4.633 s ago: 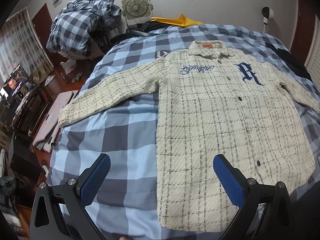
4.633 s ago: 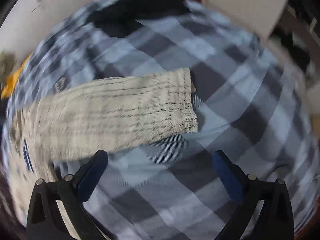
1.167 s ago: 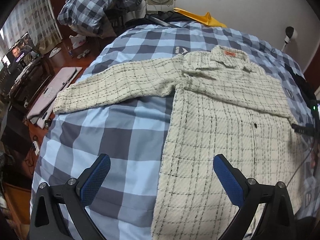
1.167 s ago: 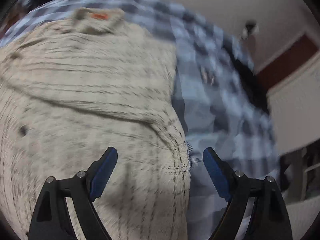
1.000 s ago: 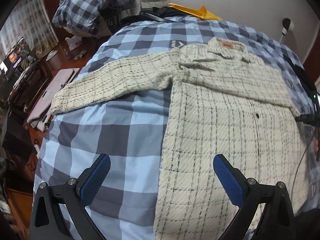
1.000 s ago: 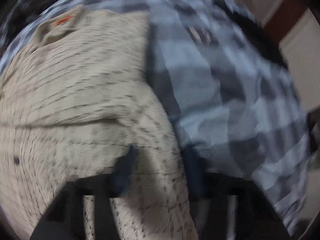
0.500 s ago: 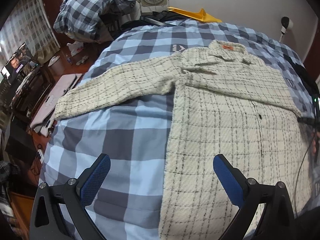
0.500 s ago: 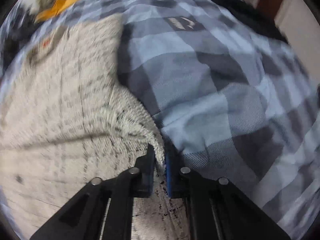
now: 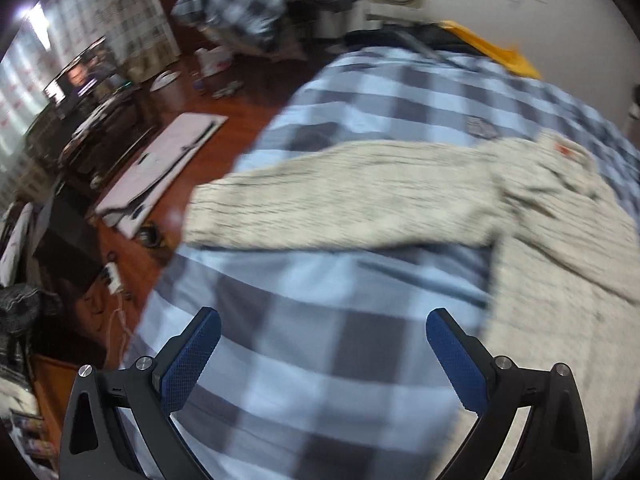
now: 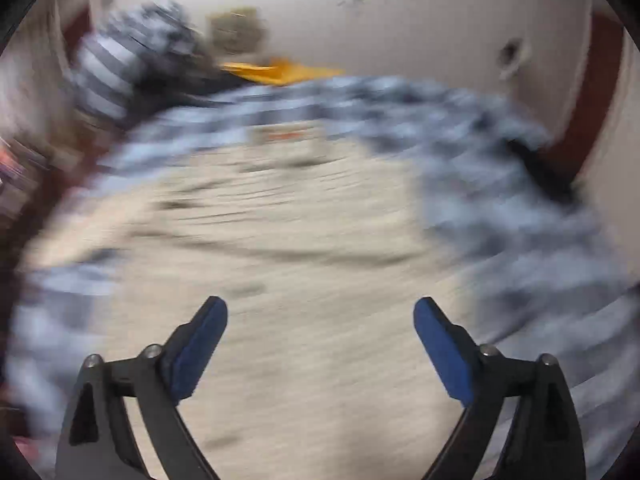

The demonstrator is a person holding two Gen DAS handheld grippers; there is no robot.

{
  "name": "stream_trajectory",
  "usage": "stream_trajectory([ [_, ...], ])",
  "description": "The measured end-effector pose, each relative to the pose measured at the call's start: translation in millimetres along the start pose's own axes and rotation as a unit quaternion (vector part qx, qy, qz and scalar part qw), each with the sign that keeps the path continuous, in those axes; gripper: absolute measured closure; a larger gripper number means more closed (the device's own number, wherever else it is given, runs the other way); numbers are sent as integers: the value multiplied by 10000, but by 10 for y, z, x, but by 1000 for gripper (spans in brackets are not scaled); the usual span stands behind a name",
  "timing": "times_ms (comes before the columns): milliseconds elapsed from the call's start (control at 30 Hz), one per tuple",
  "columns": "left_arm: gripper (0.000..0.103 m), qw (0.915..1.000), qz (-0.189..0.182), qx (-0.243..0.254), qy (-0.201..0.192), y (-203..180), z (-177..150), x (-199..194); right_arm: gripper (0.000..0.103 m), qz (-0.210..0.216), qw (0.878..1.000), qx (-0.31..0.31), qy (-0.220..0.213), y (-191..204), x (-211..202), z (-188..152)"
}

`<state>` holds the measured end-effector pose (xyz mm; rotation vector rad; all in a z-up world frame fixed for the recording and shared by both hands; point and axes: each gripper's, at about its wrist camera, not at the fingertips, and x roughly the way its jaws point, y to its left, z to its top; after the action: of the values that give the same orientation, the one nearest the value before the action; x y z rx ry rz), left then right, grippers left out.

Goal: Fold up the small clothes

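Shirt (image 9: 540, 264), cream with thin dark checks and a rough woven surface, lies flat on the bed (image 9: 320, 360), one long sleeve (image 9: 340, 196) stretched out to the side. The right gripper (image 10: 320, 316) has just been opening; its jaws stand wide above the shirt with nothing between them. The left gripper (image 9: 322, 326) is also wide open and empty, over the blue and grey checked bed cover. Both have blue textured pads (image 9: 192, 356).
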<state>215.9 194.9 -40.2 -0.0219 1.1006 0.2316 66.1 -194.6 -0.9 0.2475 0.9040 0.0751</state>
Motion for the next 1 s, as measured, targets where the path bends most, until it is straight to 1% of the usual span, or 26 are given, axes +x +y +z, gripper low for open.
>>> stream_trajectory([
  [67, 0, 9997, 28, -224, 133, 256, 161, 268, 9, 642, 9971, 79, 393, 209, 200, -110],
  [100, 0, 9988, 25, -440, 221, 425, 245, 431, 9, 852, 9942, -30, 649, 310, 375, -171],
  [133, 0, 9974, 40, -661, 287, 575, 304, 568, 9, 825, 9931, -186, 807, 404, 495, -220],
  [167, 0, 9950, 60, -933, 362, 749, 358, 720, 9, 629, 9930, -364, 929, 481, 610, -271],
  [233, 0, 9872, 219, -1486, 532, 1087, 427, 1012, 9, 315, 9931, -530, 995, 484, 765, -301],
  [267, 0, 9811, 338, -1800, 619, 1281, 457, 1178, 9, 182, 9929, -540, 1041, 484, 841, -336],
  [300, 0, 9779, 382, -1949, 657, 1382, 468, 1274, 9, 160, 9924, -508, 1110, 379, 855, -310],
  [400, 0, 9716, 451, -2216, 697, 1617, 532, 1543, 9, 199, 9911, -222, 1295, 198, 903, -236],
  [533, 1, 9695, 529, -2186, 980, 1677, 572, 1916, 9, 165, 9920, -11, 1253, 172, 912, -174],
  [567, 4, 9701, 491, -2139, 1039, 1654, 578, 1996, 9, 115, 9926, -47, 1208, 185, 918, -165],
  [600, 9, 9713, 485, -2068, 1069, 1621, 581, 2025, 9, 72, 9930, -79, 1178, 207, 945, -173],
  [633, 30, 9734, 502, -1947, 1096, 1587, 587, 2063, 9, 40, 9932, -107, 1156, 220, 947, -178],
  [667, 57, 9773, 512, -1704, 1148, 1509, 594, 2100, 9, 21, 9934, -127, 1141, 230, 941, -190],
  [733, 66, 9816, 727, -1336, 1151, 1393, 638, 2098, 9, -9, 9936, -131, 1121, 226, 929, -200],
  [767, 72, 9837, 879, -1120, 1094, 1323, 656, 2057, 9, -34, 9937, -124, 1114, 223, 929, -200],
  [800, 75, 9851, 992, -935, 1050, 1253, 675, 1994, 9, -71, 9936, -127, 1118, 222, 937, -201],
  [867, 76, 9845, 1276, -717, 966, 1144, 733, 1839, 9, -94, 9934, -130, 1140, 227, 949, -213],
  [900, 77, 9839, 1363, -704, 922, 1097, 779, 1728, 9, -82, 9932, -132, 1150, 232, 950, -212],
  [1000, 78, 9850, 1472, -666, 612, 923, 930, 1303, 9, 6, 9939, -139, 1092, 249, 898, -197],
])
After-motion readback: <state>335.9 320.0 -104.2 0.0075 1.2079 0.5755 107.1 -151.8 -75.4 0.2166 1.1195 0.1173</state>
